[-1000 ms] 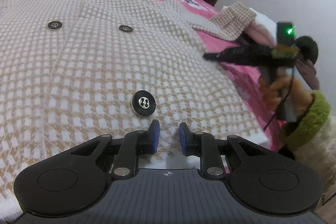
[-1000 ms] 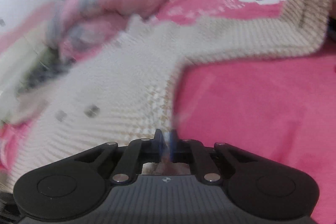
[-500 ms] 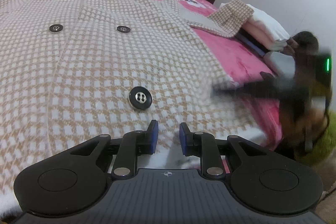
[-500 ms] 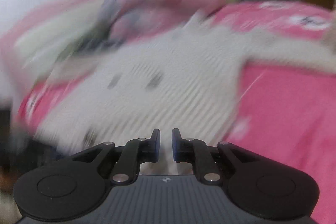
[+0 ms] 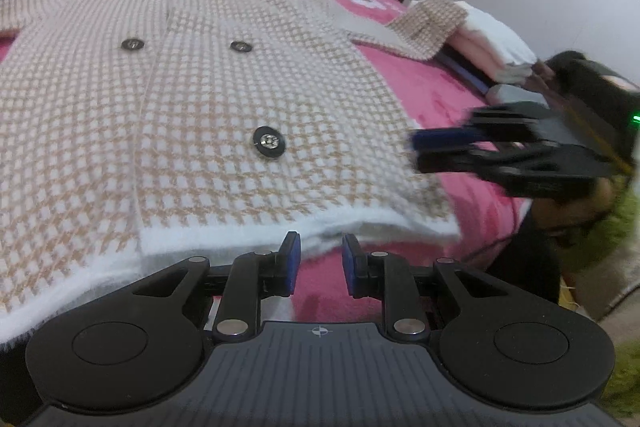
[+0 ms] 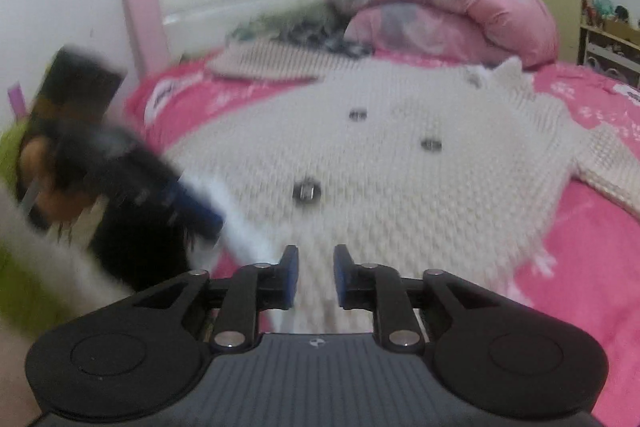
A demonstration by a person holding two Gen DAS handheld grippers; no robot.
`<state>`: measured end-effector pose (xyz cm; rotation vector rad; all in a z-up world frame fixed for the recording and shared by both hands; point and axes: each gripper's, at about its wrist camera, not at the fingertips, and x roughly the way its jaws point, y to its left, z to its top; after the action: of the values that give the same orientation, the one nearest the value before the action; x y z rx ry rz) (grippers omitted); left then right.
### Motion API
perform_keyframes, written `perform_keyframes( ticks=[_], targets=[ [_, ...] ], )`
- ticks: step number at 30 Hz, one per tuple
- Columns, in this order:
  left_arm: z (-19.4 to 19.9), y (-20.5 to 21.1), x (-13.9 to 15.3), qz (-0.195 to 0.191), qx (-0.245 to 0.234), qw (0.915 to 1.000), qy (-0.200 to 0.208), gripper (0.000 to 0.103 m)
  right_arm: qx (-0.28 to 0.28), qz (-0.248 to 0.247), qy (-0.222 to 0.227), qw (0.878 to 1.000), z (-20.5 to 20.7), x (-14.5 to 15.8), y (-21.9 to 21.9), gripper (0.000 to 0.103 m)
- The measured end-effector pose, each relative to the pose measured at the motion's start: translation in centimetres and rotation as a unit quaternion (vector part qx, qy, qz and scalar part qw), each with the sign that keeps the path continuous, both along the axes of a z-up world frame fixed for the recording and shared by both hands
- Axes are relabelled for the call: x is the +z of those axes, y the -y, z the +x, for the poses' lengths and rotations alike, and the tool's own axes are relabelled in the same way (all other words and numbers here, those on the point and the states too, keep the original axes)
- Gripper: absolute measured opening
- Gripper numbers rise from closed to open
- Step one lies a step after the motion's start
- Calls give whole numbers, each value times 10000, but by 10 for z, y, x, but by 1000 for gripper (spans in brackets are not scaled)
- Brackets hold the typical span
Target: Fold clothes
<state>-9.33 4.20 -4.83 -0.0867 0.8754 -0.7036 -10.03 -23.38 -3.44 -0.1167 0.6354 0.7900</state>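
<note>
Both tongs (image 5: 317, 259) (image 6: 313, 269) are black with blue pads, silver pivot screws, ribbed grey bases; sleeve (image 5: 608, 231) cuffs are green.

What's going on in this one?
A person is folding clothes on a pink bed. A checked cardigan lies spread flat, buttons up. The left hand-held gripper sits open at the hem, holding nothing. The right hand-held gripper has just been opening, nothing between its jaws, beside the cardigan's edge. No fold is made yet.

Left gripper (image 5: 316, 259) angled downward, jaws slightly apart, nothing between them. Right gripper (image 6: 311, 277), jaws just opening, seemingly empty, though the view's blurred.
</note>
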Motion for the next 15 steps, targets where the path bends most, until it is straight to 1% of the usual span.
perform_keyframes(
  ticks=[2,4,5,6,7,8,10,13,15],
  targets=[
    [-1,-1,2,-72,-10,10000,28,22,12,-2,-245,9997,11,-16,-10,22],
    [3,-2,3,-172,3,9998,46,22,153,-242,-674,9973,14,-39,-18,23],
    [8,-2,5,-246,8,9997,52,22,236,-259,-606,9975,7,-43,-19,24],
    [13,-3,6,-320,13,9995,58,22,392,-261,-630,9969,2,-41,-18,25],
    [21,-3,8,-407,34,9991,76,22,591,-282,-772,9949,-1,-38,-17,25],
    [31,-2,10,-505,68,9986,105,22,687,-311,-820,9938,-2,-34,-15,25],
    [54,1,15,-693,159,9973,162,23,676,-401,-777,9939,0,-24,-8,24],
    [97,10,20,-936,395,9945,245,27,310,-414,-493,9974,19,-2,6,24],
    [127,18,20,-923,627,9933,308,30,-32,-186,-284,9994,45,21,18,25]
  ],
)
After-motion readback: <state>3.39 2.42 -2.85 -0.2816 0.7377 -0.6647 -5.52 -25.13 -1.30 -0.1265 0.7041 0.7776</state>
